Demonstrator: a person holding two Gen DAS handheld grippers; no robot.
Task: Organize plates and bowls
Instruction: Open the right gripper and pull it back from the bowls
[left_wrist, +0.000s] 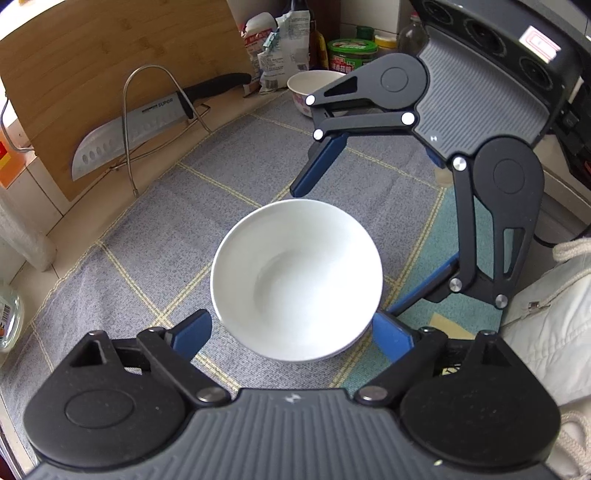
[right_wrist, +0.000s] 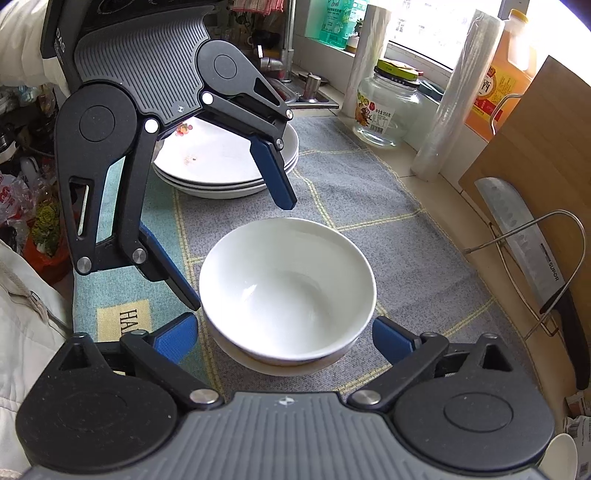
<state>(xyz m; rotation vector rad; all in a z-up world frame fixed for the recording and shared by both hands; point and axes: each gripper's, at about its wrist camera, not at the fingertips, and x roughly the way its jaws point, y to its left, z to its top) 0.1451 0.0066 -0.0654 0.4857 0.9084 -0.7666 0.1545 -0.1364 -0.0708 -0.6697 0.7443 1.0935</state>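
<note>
Here, two wide-open grippers flanked white nested bowls (left_wrist: 296, 279) on a grey checked mat (left_wrist: 147, 229).

The left gripper (left_wrist: 291, 332) and right gripper (right_wrist: 284, 332) held nothing, blue fingers spread clear of the top bowl's rim. Stacked plates (right_wrist: 225, 162) sat nearby, and bare mat lay open between the bowls and the knife rack (right_wrist: 532, 254).

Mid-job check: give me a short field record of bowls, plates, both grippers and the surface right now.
bowls: white ceramic bowl nested in another bowl
plates: stack of white plates at the mat's far end, seen from the right wrist
left gripper: jaws open, flanking the bowl stack
right gripper: jaws open, flanking the bowl stack
contact: cannot tell
surface: grey checked fabric mat
</note>
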